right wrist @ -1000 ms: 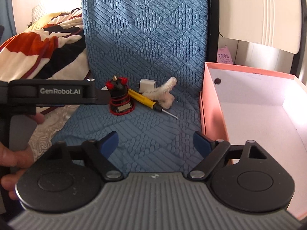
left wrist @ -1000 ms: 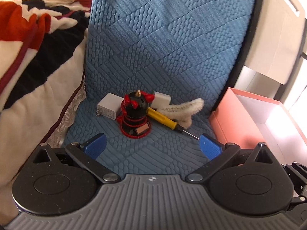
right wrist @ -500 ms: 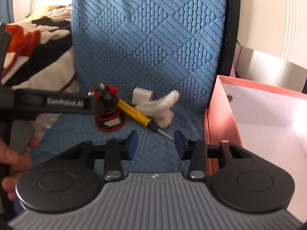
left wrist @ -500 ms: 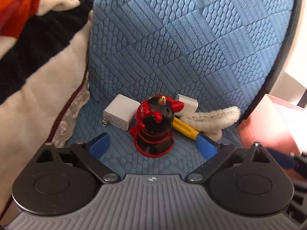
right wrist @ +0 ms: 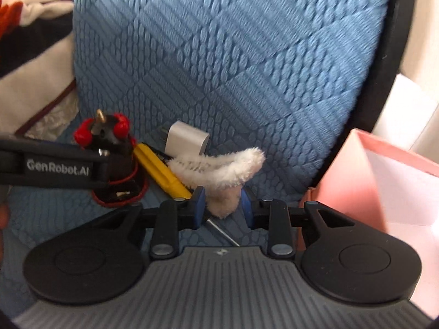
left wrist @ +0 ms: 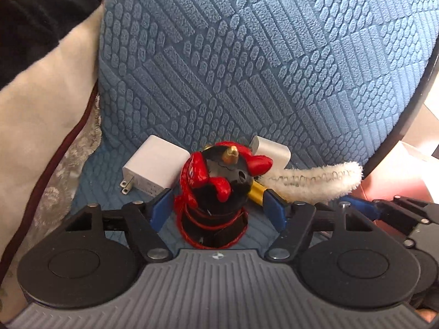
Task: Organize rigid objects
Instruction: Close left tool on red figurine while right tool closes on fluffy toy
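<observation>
1. The blue chair cover (left wrist: pixel 247 63) is thick woven cloth with a raised, rough quilted pattern, matt.
2. The black-and-red mount (left wrist: pixel 216 192) looks like matt black plastic with glossy red knobs and a shiny brass-coloured screw on top.
3. The two white chargers (left wrist: pixel 153 168) (left wrist: pixel 270 150) are smooth plastic with a satin sheen; one shows metal prongs.
4. The screwdriver (right wrist: pixel 162 171) has a smooth yellow plastic handle and a bare metal shaft.
5. The white fuzzy strip (right wrist: pixel 219 171) is fluffy, matt pile.
6. The pink box (right wrist: pixel 365 181) looks like matt card.
7. The blanket (left wrist: pixel 41 104) is soft, napped fleece.
</observation>
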`<state>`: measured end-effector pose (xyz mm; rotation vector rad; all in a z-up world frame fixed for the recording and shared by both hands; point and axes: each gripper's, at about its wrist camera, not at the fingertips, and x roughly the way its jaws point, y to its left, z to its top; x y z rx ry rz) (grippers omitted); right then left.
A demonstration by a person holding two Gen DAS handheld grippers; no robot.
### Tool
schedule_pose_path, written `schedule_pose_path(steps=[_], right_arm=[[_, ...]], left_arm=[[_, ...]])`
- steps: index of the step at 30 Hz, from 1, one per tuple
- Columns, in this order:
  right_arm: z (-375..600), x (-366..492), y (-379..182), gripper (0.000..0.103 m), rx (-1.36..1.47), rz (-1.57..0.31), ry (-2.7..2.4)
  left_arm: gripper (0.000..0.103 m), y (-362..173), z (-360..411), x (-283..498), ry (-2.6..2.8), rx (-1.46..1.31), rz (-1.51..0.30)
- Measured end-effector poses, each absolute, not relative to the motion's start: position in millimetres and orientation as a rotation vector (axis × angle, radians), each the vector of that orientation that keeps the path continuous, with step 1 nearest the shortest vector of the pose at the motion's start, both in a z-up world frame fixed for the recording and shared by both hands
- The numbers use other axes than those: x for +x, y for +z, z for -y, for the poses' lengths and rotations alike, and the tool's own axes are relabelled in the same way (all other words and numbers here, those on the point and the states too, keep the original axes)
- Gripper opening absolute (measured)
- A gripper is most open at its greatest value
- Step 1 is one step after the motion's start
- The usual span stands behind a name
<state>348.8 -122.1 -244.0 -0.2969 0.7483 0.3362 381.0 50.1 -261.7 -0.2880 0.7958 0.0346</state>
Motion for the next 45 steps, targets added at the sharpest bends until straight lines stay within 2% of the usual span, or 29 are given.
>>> schedule_pose_path(steps=[19,32,37,45], right_arm=[[98.8,385.2,-279.8,0.037,-0.374,-0.735,0.325],[105.0,391.6,-253.8,0.035,-0.311,-0.724,0.339],[104.8,392.2,-245.6,0.035,-0.293,-0.720,0.342],[106.4,389.9,-233.1,0.035,-0.266,-0.721,0.375]], left_arm=[[0.069,-270.9,-47.9,400.0,0.016,-0.289,-0.802],[0.069,-279.4,-48.2,402.4,0.008,-0.307,-0.792],[0.063,-279.5,-52.2,401.9,0.022,-0.326,-0.790],[0.062,-271.7,-53.4,394.4,0.032,-0.342,-0.785]])
